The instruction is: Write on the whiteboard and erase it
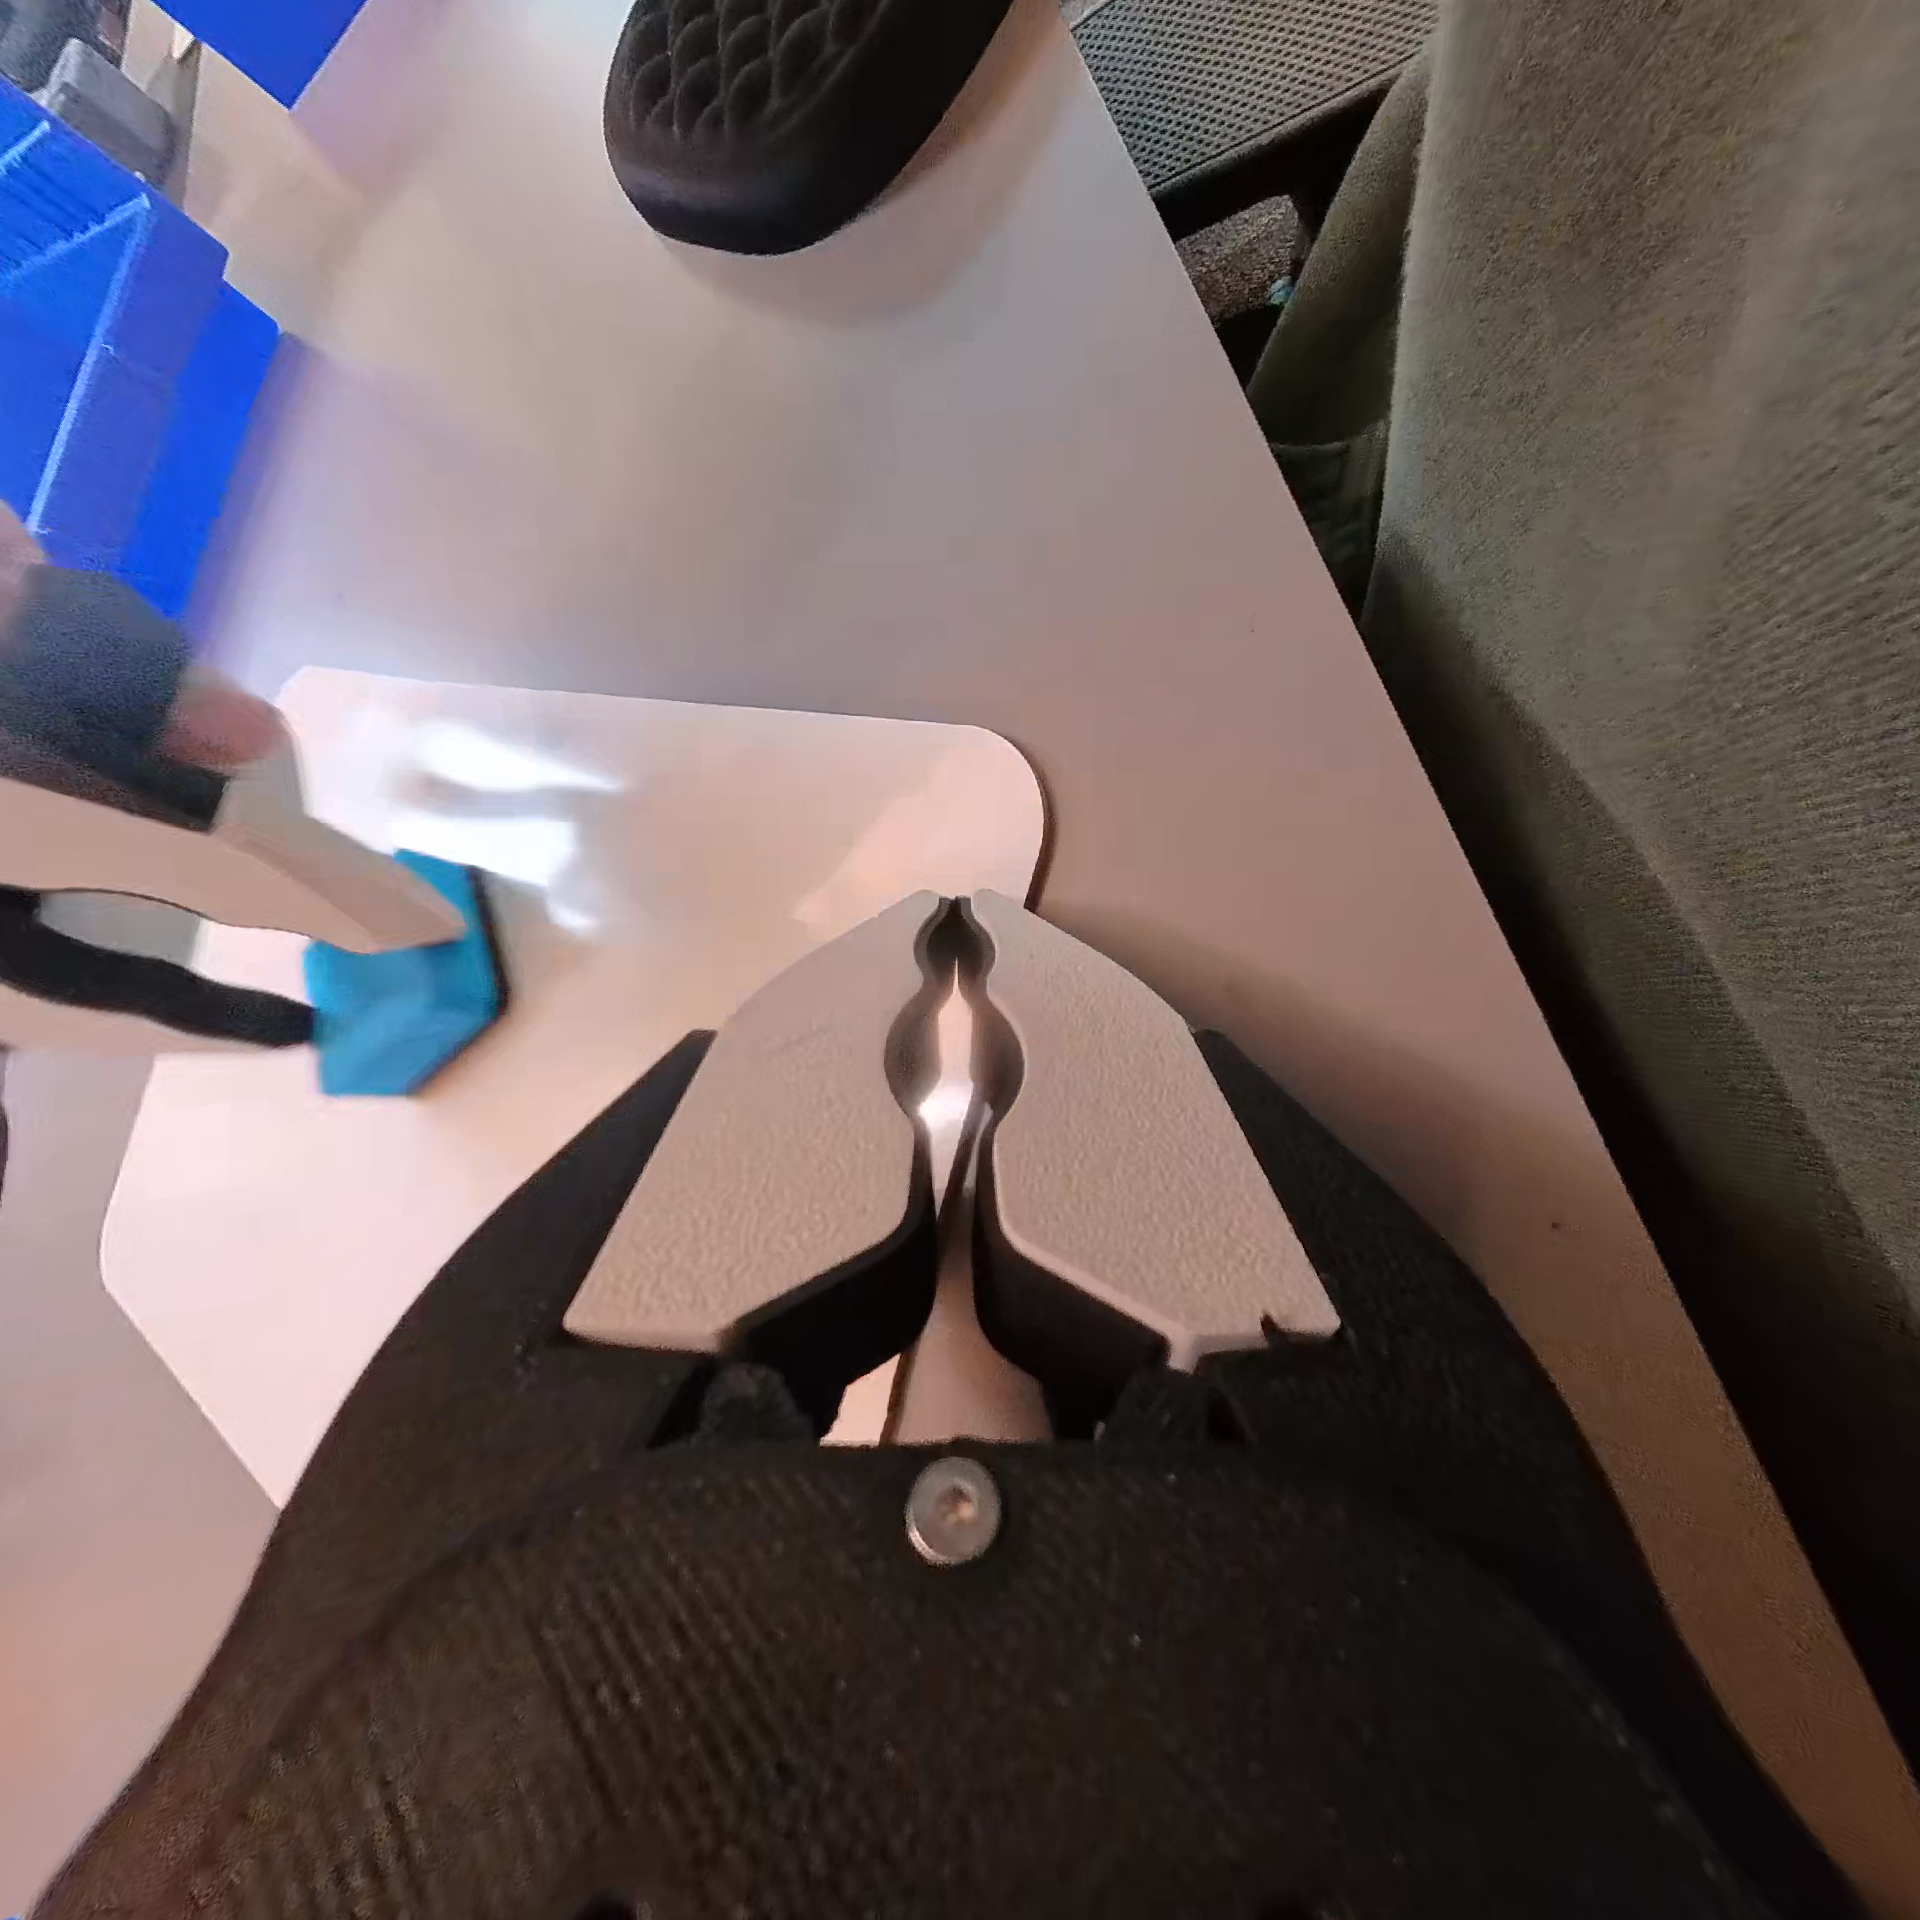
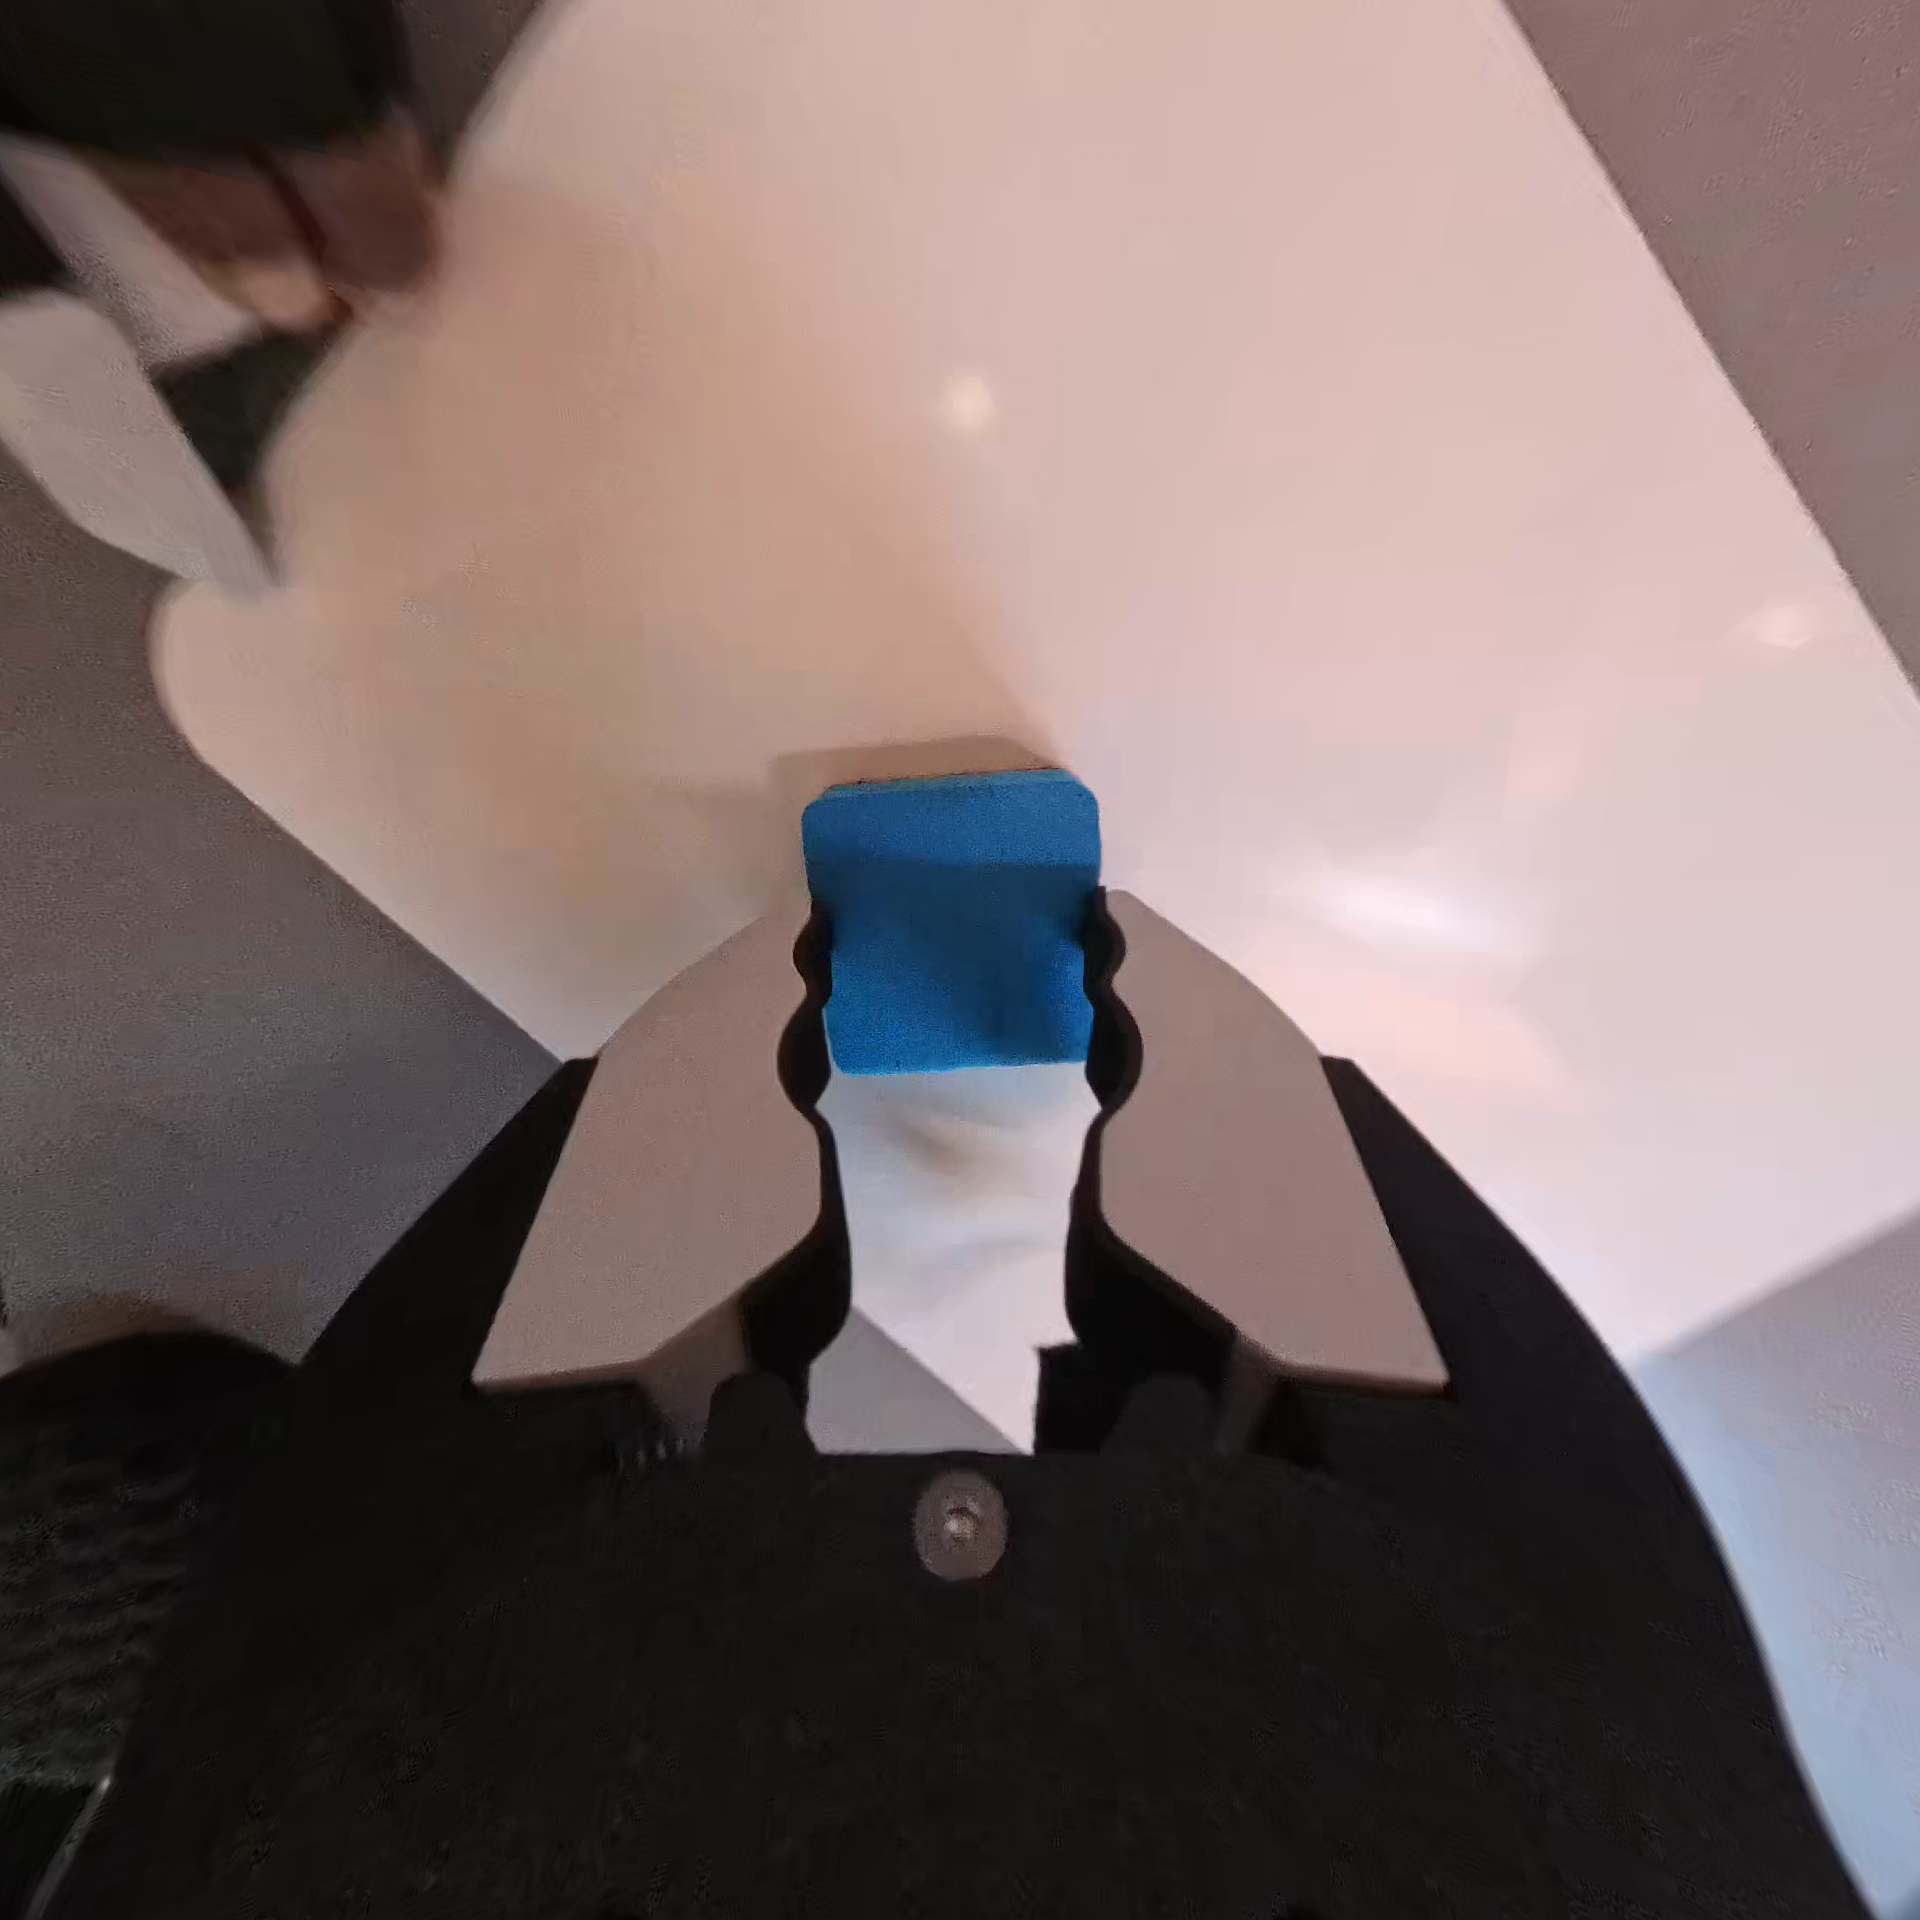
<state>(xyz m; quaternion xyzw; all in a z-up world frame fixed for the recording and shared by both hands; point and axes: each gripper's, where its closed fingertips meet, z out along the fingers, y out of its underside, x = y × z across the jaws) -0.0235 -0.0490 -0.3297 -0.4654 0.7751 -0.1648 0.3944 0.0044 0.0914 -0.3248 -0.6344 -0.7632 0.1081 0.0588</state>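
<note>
A white whiteboard [image 1: 665, 831] with rounded corners lies flat on the pale table [image 1: 623, 468]. My right gripper [image 2: 954, 914] is shut on a blue eraser [image 2: 951, 920] and presses it onto the whiteboard [image 2: 1143, 468]; the view is motion-blurred. In the left wrist view the eraser [image 1: 405, 987] and the right gripper [image 1: 374, 940] show at the board's left part. My left gripper [image 1: 958, 906] is shut and empty, its tips over the board's right edge near a corner. I see no writing on the board.
A black ridged pad [image 1: 800, 114] lies on the table at the far end. Blue crates [image 1: 94, 343] stand at the left. A person's grey-green clothing [image 1: 1662, 623] fills the right side beyond the table edge. The left gripper [image 2: 135, 436] shows blurred at top left.
</note>
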